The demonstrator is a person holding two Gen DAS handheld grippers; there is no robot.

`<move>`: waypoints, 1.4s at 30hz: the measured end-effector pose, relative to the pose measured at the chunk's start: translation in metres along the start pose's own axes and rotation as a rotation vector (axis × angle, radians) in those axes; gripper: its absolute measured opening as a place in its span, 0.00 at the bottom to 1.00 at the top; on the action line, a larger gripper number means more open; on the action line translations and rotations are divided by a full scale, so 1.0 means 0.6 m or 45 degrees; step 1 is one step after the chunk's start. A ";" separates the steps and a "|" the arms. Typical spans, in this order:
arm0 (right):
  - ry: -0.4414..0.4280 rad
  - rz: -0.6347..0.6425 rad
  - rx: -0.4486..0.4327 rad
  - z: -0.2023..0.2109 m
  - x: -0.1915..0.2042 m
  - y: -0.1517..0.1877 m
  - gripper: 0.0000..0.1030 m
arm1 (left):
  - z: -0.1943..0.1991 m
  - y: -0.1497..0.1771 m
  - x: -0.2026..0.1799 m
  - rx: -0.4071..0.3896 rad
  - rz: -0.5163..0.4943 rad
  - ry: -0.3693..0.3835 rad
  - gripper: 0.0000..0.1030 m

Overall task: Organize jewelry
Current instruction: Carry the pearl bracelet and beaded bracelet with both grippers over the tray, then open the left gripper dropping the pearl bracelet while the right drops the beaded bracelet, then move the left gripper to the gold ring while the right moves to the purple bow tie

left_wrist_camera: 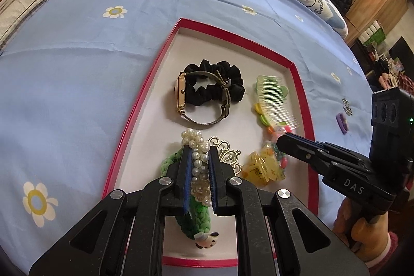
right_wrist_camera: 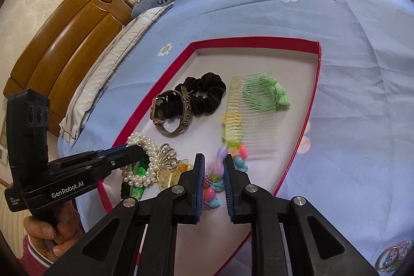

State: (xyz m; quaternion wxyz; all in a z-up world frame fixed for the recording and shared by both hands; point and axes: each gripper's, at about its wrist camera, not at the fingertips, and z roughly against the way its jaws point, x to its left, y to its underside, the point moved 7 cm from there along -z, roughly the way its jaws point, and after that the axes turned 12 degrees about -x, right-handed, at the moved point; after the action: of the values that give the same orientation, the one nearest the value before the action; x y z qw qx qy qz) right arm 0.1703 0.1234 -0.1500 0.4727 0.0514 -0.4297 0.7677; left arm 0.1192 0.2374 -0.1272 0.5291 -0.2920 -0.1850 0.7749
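Both grippers work over a red-rimmed tray (left_wrist_camera: 145, 95) on a blue flowered bedsheet (left_wrist_camera: 77, 69) as loose jewelry is gathered into it. The left gripper (left_wrist_camera: 199, 154) has its fingers closed against a pearl bracelet (left_wrist_camera: 198, 162), which lies over a green braided band (left_wrist_camera: 199, 214) near the tray's 6 o'clock end in the left wrist view; whether the bracelet is lifted or resting there cannot be told. The right gripper (right_wrist_camera: 214, 162) brackets a strand of coloured beads (right_wrist_camera: 216, 180), its fingers narrowly parted and seemingly not yet pinching. Already in the tray: a watch (left_wrist_camera: 181, 92) lying against a black scrunchie (left_wrist_camera: 220, 84) toward 12 o'clock, a clear comb (left_wrist_camera: 276, 102) at 2 o'clock, a gold tiara clip (left_wrist_camera: 227, 151) and a yellow claw clip (left_wrist_camera: 264, 167) nearby. Judging by this, the placing step is under way; next, each gripper would need to let go cleanly and fetch the pieces outside the tray, a purple clip (left_wrist_camera: 342, 122) and a ring bundle (right_wrist_camera: 393, 258).
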 end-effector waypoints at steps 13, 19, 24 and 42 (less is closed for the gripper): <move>0.015 0.025 0.000 0.000 0.007 -0.001 0.16 | 0.003 0.003 0.002 0.005 -0.022 -0.045 0.18; 0.012 0.015 -0.007 0.006 0.007 -0.003 0.17 | 0.008 0.004 0.001 0.001 -0.035 -0.066 0.30; 0.005 0.003 -0.036 0.027 0.008 -0.010 0.31 | 0.018 0.003 0.000 -0.015 -0.026 -0.084 0.65; 0.157 -0.119 -0.240 0.216 -0.105 -0.002 0.39 | 0.090 -0.005 -0.089 -0.114 -0.087 -0.009 0.65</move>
State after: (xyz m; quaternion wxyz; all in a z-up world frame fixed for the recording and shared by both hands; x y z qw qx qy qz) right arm 0.1635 -0.0111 -0.0987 0.5364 -0.0208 -0.4672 0.7026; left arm 0.1009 0.1900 -0.0708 0.5409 -0.3064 -0.2312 0.7484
